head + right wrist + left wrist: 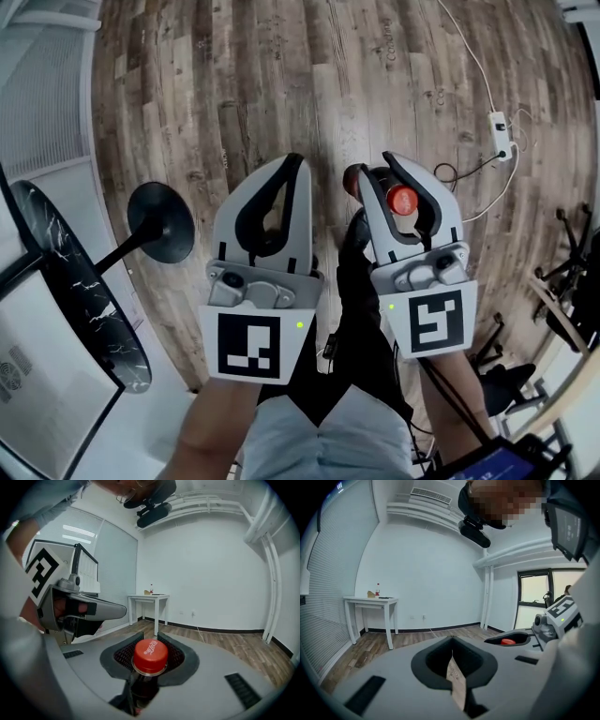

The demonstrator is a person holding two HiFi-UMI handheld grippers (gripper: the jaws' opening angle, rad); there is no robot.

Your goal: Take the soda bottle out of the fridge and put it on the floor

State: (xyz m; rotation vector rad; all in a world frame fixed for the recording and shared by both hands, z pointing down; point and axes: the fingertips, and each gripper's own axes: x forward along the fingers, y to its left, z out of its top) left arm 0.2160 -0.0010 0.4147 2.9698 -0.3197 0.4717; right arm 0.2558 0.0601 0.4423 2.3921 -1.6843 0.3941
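1. Red cap of the soda bottle (401, 200) shows in the pocket of the right gripper (373, 171); the jaws clasp the neck just under the cap
2. Right gripper view: cap (150, 656) sits between the dark ribbed pads (174, 654), jaws narrowed onto the neck, dark bottle body hanging below them
3. Bottle upright, carried in front of the person above the wood plank floor (281, 84); I cannot tell how far its base is from the boards
4. Left gripper (292, 167) is beside the right one, apart from it, jaws closed tip to tip and gripping nothing; only a thin slit of floor shows between them (451, 639)
5. White power strip (500, 127) with its cable lies on the floor ahead to the right
6. Black round stand base (161, 220) on the floor to the left
7. White table (370, 601) against the far wall
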